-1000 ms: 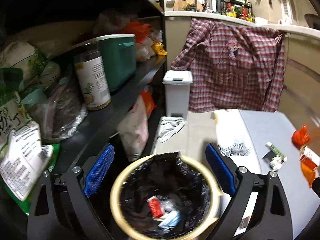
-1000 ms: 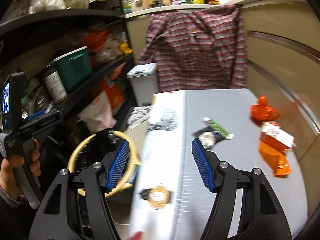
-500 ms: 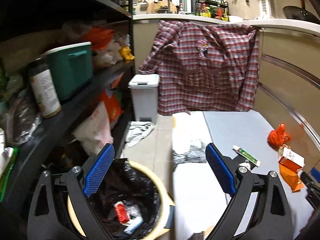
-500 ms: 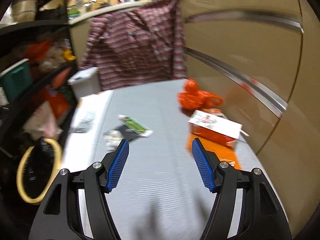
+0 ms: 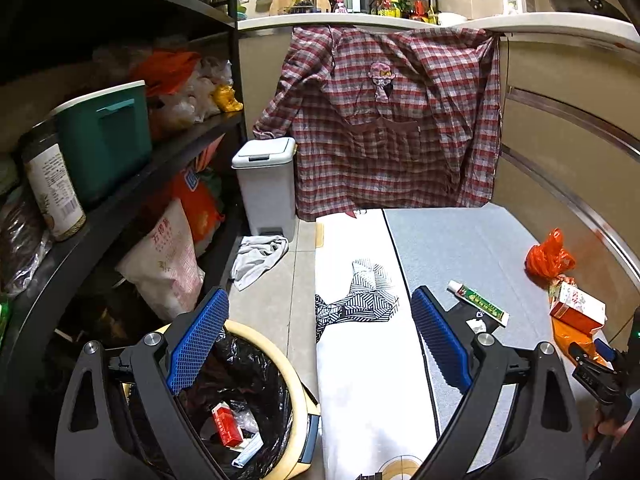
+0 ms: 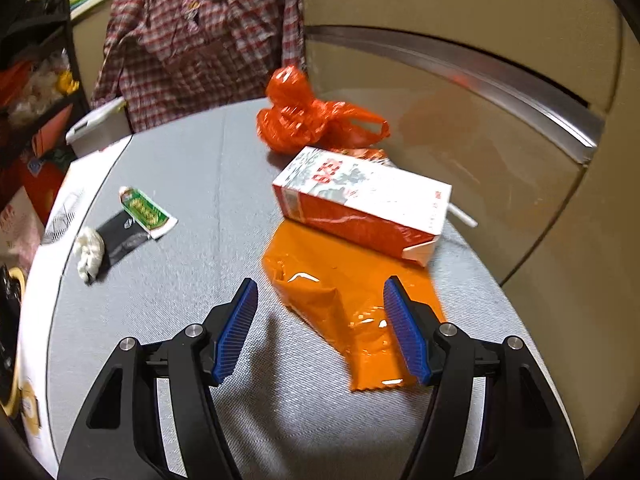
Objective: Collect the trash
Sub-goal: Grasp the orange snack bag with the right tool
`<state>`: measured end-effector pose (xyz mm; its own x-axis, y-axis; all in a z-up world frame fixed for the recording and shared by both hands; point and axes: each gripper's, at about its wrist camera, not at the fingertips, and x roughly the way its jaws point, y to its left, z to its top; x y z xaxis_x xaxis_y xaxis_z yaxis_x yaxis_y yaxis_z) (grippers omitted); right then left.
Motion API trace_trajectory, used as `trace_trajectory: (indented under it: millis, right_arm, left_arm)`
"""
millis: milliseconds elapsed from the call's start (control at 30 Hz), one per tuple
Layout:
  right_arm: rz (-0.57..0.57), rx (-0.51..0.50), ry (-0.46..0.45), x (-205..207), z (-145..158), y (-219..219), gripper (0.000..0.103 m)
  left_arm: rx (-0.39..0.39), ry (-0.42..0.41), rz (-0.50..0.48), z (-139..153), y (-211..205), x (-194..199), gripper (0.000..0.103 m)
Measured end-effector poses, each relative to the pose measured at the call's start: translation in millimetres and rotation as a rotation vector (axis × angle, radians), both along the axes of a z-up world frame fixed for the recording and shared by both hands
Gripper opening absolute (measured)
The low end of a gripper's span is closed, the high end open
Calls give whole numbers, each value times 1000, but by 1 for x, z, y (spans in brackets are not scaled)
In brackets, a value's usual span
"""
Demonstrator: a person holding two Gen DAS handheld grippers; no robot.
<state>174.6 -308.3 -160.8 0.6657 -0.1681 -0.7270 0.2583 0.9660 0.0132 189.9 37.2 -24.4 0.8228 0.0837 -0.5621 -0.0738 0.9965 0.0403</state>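
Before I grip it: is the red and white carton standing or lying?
Lying. The carton rests on its long side, partly over the orange wrapper.

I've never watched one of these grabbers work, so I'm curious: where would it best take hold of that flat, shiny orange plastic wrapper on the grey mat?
Probably at the raised crease of the flat orange plastic wrapper, coming from above with the open right gripper. Most of the film lies flat on the grey mat, offering nothing to pinch. Its far end seems tucked under the red-and-white carton, so the near end is freer.

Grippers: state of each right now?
Left gripper: open, holding nothing, above the trash bin.
Right gripper: open, holding nothing, over the orange wrapper.
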Motion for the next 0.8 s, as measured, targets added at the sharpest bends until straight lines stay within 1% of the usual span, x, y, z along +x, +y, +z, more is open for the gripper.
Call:
trace_trajectory:
  millis: [33,67,100,133,167,267,300,367,500,667,800]
  right_arm:
    - [12,-6,16,3,-4,2,62]
    - [21,-13,27,4,-5,4,50]
    - [36,-16,40,5,-7,7,31]
    - [46,-26,44,5,-7,9,30]
    - [61,-35,43,4,-7,11,17]
    - [100,-39,21,0,1,18,4]
    - [109,-36,10,-1,5,20,2]
    - [130,-4,-23,-8,18,23,2]
    - [168,58,-77,-19,43,28,2]
    - [210,139,-138,-37,71,34,2]
    - [244,185,-190,-53,90,39,2]
  left_arm:
    - [6,4,1,-1,0,2,90]
    - [11,7,4,-2,0,3,90]
    - [13,8,6,-2,1,3,90]
    - [14,8,8,-3,0,4,90]
    - [14,8,10,-2,1,4,90]
    - [9,9,16,-2,1,5,90]
    - [7,9,15,-2,2,4,90]
    - [11,9,14,-2,1,5,90]
    - [23,-1,8,0,-2,1,90]
    - [15,-8,14,3,3,-4,90]
    - [6,-15,23,6,8,-8,90]
